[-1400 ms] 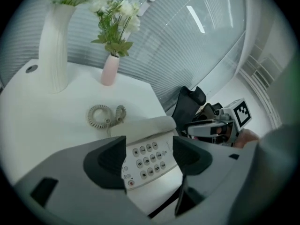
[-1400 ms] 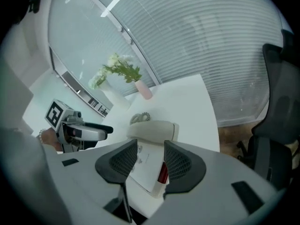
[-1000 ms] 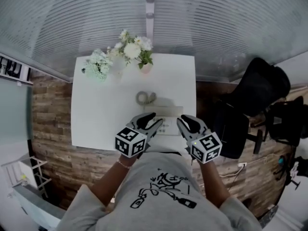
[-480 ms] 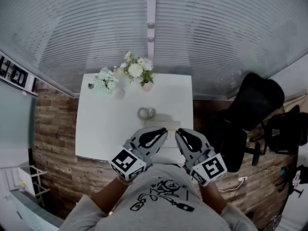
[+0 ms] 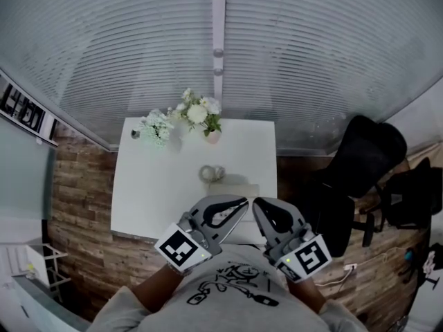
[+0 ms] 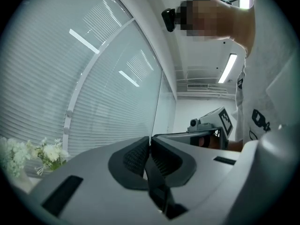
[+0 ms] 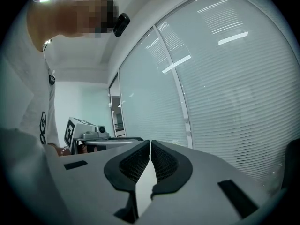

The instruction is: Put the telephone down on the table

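Lying flat by the near edge of the white rectangular tabletop (image 5: 149, 185), right of its middle, the pale, slab-shaped telephone (image 5: 239, 188) appears in the head view to be set down already. Its near part is hidden behind the grey two-jaw left gripper (image 5: 243, 203) and the matching right gripper (image 5: 256, 204), held side by side above the person's grey printed shirt (image 5: 228, 289), and neither looks to be touching the telephone. A small grey loop (image 5: 212, 173), perhaps its cord though too small to tell, sits just beyond it near the tabletop's middle, and two bunches of white flowers (image 5: 197, 111) stand along the far edge. On that evidence the task looks as good as done, with only the drawing back of the hands left. In the left gripper view the ribbed dark pads (image 6: 136, 156) are pressed together with nothing between them. This view adds what the head view lacks: a level look at the slatted window blinds (image 6: 108, 78), the ceiling strip lights (image 6: 229, 67), the flowers low at the left and the other gripper's marker cube. In the right gripper view the jaws have just finished closing and meet tip to tip on nothing, with blinds filling the right side and the left gripper showing at the left. Neither gripper view shows the telephone or the tabletop.
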Tool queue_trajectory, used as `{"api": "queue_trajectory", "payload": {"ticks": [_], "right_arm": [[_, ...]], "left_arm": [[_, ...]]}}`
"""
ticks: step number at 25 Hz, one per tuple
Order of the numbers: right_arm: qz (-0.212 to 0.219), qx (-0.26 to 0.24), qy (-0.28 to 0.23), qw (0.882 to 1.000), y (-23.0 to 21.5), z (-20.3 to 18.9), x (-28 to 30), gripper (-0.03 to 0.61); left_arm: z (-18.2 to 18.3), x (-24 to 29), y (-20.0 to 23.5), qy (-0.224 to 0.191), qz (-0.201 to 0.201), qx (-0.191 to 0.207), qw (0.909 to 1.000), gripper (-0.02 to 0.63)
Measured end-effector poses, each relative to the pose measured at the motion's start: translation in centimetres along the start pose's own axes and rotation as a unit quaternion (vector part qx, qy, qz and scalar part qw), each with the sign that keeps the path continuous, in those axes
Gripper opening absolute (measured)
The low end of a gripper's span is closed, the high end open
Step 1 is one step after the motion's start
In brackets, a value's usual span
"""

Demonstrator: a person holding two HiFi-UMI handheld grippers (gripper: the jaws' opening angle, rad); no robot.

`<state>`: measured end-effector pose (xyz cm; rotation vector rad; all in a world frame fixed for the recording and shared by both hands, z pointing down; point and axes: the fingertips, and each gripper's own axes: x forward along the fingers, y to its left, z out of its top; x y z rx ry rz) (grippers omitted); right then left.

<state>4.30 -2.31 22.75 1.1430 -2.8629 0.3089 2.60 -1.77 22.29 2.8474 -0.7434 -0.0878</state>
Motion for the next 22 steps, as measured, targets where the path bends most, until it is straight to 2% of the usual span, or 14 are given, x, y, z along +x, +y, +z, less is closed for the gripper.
{"api": "queue_trajectory", "payload": {"ticks": [15, 22], "right_arm": [[0.005, -0.001, -0.011, 1.0, 0.5, 1.0, 0.2, 0.041], [0.004, -0.002, -0.021, 1.0, 0.4, 1.6, 0.1, 0.041]], "left_arm": [[0.7, -0.1, -0.1, -0.004, 0.003, -0.002, 1.0, 0.017], [0.4, 0.1, 0.0, 0.004, 0.005, -0.018, 0.9998, 0.017]]}}
